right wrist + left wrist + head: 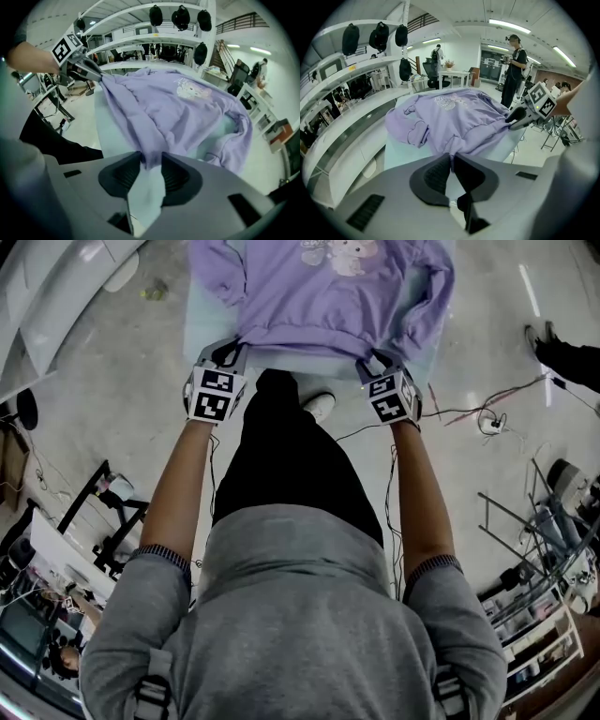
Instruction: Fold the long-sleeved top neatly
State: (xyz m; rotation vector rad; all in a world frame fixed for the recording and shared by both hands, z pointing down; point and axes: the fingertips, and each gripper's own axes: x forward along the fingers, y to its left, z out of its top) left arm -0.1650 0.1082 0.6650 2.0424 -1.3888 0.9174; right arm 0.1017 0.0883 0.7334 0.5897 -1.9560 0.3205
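At the near edge of the table (199, 326), clamped in left gripper (452, 160) and right gripper (150, 161), jaws nipped narrow on the ribbed hem of the lilac long-sleeved top (323, 298) spread over the table. Looks soft, light and limp, prone to sag; best taken at hem corners or shoulders and kept taut.

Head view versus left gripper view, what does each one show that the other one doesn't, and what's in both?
Only the head view shows the person's grey hoodie, a white shoe and cables on the floor. Only the left gripper view shows the left gripper with its fingers pinched shut on the hem of the purple top, a standing person and black bags hanging overhead. Both show the purple top on the pale table and the right gripper at the hem.
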